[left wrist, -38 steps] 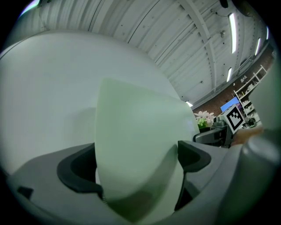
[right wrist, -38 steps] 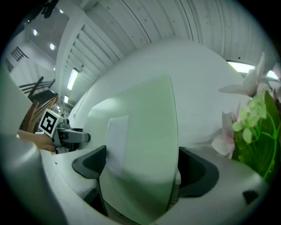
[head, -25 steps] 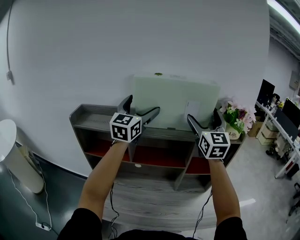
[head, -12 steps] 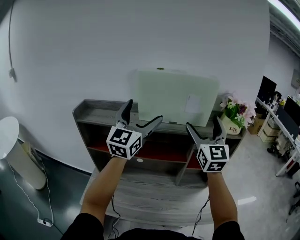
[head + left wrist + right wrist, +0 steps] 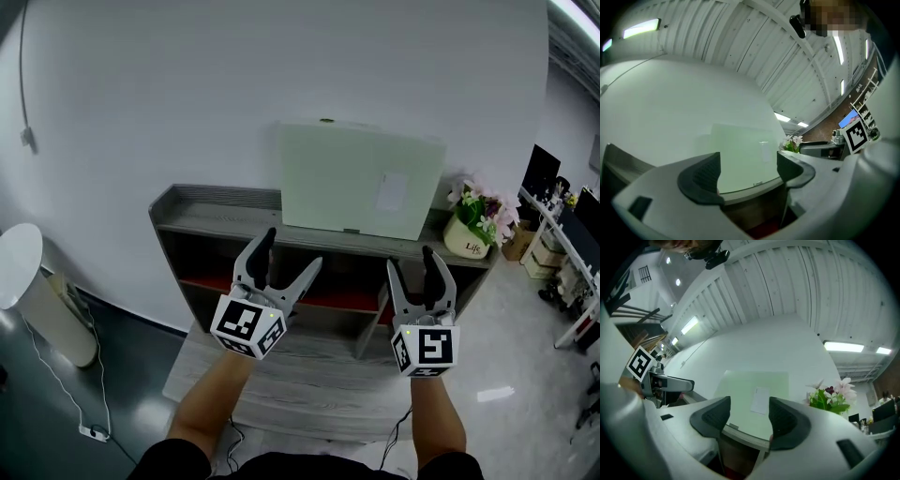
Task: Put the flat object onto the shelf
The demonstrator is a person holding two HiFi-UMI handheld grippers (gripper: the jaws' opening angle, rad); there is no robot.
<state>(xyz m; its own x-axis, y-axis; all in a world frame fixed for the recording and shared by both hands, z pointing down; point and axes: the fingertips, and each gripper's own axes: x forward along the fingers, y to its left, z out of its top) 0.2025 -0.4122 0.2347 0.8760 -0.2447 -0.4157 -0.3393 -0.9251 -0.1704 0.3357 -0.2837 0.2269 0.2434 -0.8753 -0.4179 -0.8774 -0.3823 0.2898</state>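
The flat object is a pale green board [image 5: 361, 180] with a white label. It stands upright on the top of the grey shelf unit [image 5: 211, 212] and leans against the white wall. It also shows in the left gripper view [image 5: 740, 154] and the right gripper view [image 5: 754, 397]. My left gripper [image 5: 286, 255] hangs in front of the shelf, below the board, its jaws closing with nothing between them. My right gripper [image 5: 412, 267] is level with it further right, jaws also closing on nothing.
A flower pot [image 5: 476, 230] stands on the shelf top to the right of the board. The shelf's lower compartments have red backs [image 5: 202, 284]. A white round bin [image 5: 33, 300] stands at the left on the floor. Desks and boxes [image 5: 553, 244] fill the far right.
Both grippers have drawn back and down from the board, which stays leaning on the shelf top. Their jaws have narrowed.
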